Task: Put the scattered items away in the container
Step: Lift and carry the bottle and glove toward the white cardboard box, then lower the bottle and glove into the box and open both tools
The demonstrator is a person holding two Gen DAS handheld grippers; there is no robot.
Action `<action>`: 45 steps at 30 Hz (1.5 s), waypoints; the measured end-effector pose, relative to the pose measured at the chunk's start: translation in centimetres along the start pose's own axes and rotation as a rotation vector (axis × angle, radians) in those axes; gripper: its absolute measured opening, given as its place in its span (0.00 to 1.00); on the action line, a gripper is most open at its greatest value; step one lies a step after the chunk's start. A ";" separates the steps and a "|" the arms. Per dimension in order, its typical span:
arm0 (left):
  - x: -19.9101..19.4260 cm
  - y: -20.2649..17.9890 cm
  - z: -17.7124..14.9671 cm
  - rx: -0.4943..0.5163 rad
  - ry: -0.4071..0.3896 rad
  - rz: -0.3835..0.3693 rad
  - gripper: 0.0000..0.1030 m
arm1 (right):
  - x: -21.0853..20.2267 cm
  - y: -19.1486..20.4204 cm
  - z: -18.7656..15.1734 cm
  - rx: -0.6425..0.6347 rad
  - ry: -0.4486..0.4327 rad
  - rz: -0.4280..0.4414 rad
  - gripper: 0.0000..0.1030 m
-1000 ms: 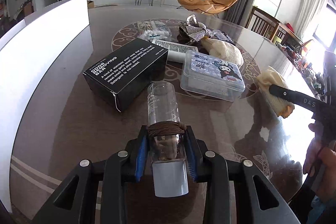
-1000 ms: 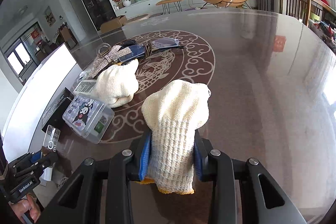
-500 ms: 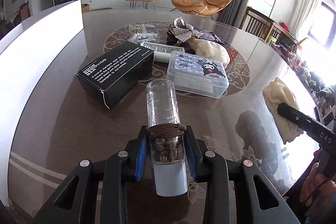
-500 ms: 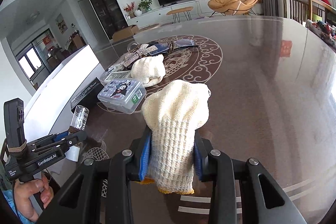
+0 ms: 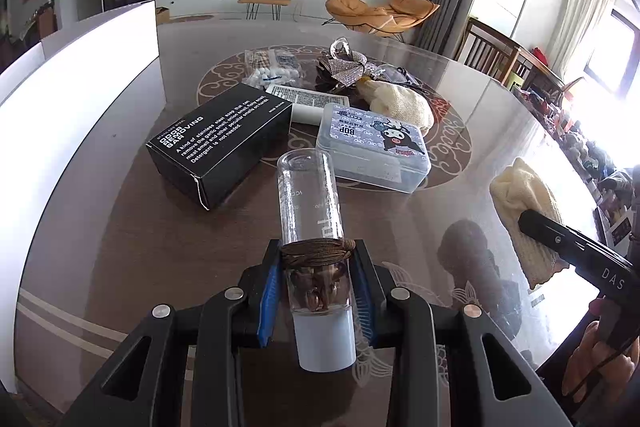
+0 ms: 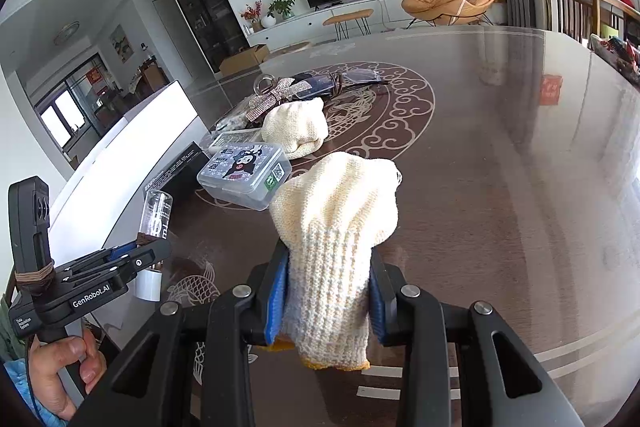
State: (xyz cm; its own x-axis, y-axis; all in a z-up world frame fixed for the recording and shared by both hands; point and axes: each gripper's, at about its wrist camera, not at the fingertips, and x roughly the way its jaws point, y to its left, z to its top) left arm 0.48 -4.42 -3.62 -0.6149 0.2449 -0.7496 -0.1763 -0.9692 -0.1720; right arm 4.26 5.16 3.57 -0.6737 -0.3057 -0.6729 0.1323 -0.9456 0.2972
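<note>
My left gripper (image 5: 316, 259) is shut on a clear glass vial (image 5: 308, 195) with a white cap and brown cord round its neck. It holds the vial above the table's near edge. The same vial (image 6: 158, 213) and left gripper (image 6: 136, 255) show at the lower left of the right wrist view. My right gripper (image 6: 328, 267) is shut on the cuff of a cream knitted glove (image 6: 336, 203), which stands up between the blue pads. That glove (image 5: 524, 195) shows at the right of the left wrist view. A tall white container wall (image 5: 80, 99) runs along the left.
On the glossy brown table (image 6: 500, 155) lie a black box (image 5: 220, 135), a clear plastic case with a cartoon sticker (image 5: 372, 147), a second cream glove (image 5: 400, 103), a white printed tube (image 5: 308, 99), a bag of cotton swabs (image 5: 272, 71) and a rhinestone bow (image 5: 348, 65). A hand (image 6: 64, 367) grips the left handle.
The right gripper has drawn back from the pile with the glove, so the left gripper and vial have come into its view. The left gripper has barely moved.
</note>
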 end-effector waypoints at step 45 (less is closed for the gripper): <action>-9.3 11.9 4.7 -0.230 -0.175 0.035 0.31 | 5.1 17.6 9.8 -0.276 0.019 0.247 0.34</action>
State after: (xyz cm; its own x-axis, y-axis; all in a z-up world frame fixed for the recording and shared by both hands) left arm 0.48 -18.07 4.26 -0.7443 0.1922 -0.6396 0.0140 -0.9530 -0.3027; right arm -3.97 -12.00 11.97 -0.5839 -0.5278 -0.6168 0.4818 -0.8368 0.2599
